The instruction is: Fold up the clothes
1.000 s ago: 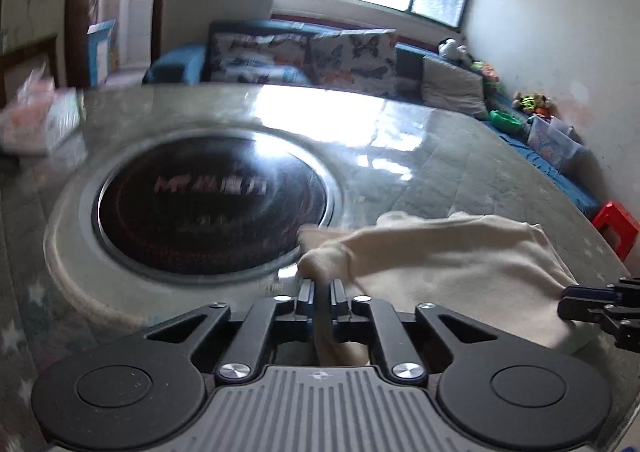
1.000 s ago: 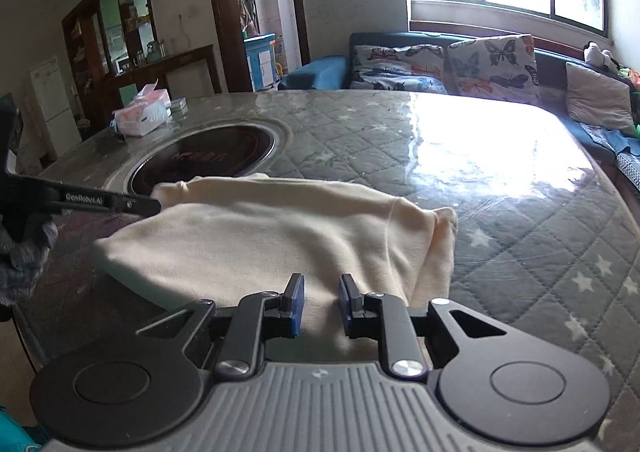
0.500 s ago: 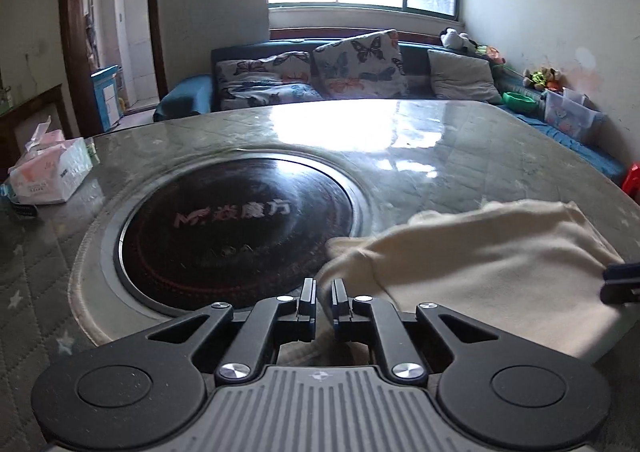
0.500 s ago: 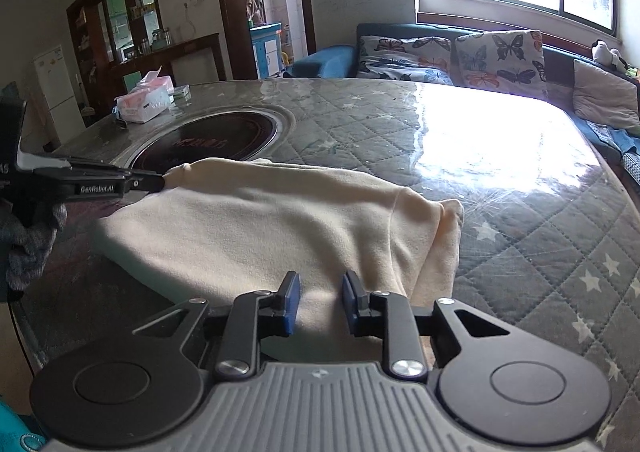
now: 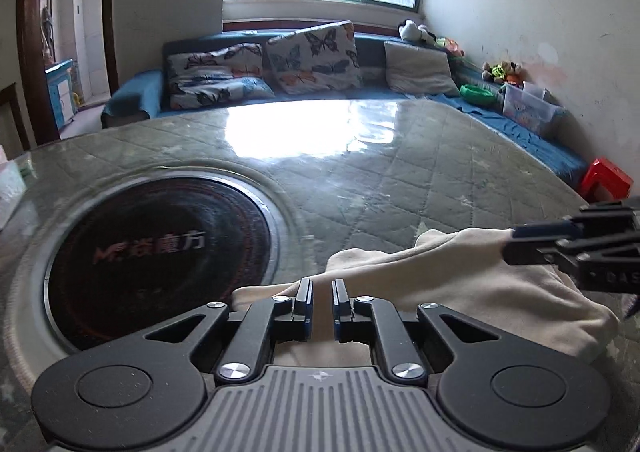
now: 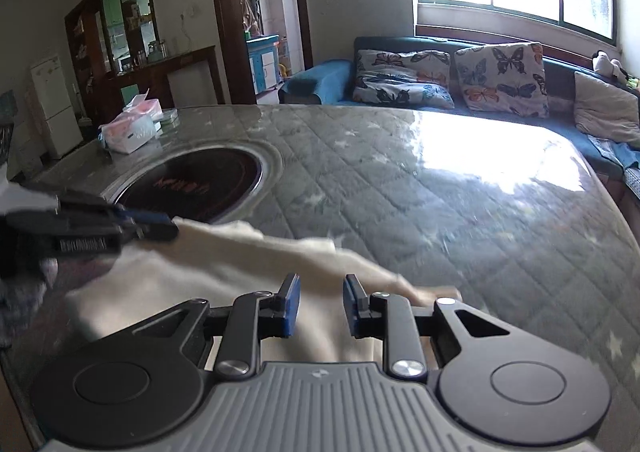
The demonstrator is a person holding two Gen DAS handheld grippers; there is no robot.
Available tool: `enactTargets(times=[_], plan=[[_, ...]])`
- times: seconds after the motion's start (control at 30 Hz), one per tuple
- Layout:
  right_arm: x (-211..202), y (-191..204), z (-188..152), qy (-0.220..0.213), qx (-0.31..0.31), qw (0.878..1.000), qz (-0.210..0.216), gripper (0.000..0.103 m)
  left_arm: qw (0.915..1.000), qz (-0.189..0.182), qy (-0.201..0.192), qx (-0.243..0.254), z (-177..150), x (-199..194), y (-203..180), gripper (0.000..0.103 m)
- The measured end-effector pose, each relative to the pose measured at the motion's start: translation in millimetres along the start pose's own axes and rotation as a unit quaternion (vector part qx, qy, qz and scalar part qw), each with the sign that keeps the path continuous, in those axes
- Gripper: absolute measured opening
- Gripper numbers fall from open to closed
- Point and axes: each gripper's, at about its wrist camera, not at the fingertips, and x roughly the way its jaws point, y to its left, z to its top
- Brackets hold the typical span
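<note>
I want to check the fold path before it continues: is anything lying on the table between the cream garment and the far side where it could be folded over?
Nothing visible does. Beyond the cream garment the quilted table is bare; the round dark inset is flush, and the tissue pack sits far off at the left edge.

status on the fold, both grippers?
Left gripper and right gripper both part open, over the garment's near edge. Cream garment bunched, edge raised off the table. Cooktop just beyond it.
</note>
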Motion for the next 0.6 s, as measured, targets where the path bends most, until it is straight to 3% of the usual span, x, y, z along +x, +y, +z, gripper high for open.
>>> enactTargets(times=[0.3, 0.4, 0.47, 0.6], plan=[[47.7, -9.0, 6.7, 0.032, 0.009, 0.999, -0.012, 0.023, 0.9997, -0.005, 0.019, -0.015, 4.7, 25.1, 2.3, 0.012], [40.3, -7.7, 6.0, 0.025, 0.009, 1.0, -0.012, 0.023, 0.9998, -0.002, 0.014, -0.016, 3.0, 18.3, 1.5, 0.023], [29.2, -5.0, 5.7, 0.017, 0.008, 1.0, -0.009, 0.023, 0.9999, -0.006, 0.006, -0.015, 0.1, 9.4, -1.6, 0.035], [4.1, 9.8, -4.2, 0.011, -0.017, 1.0, 0.001, 0.023, 0.9996, -0.026, -0.013, 0.007, -12.7, -14.7, -14.9, 0.035]])
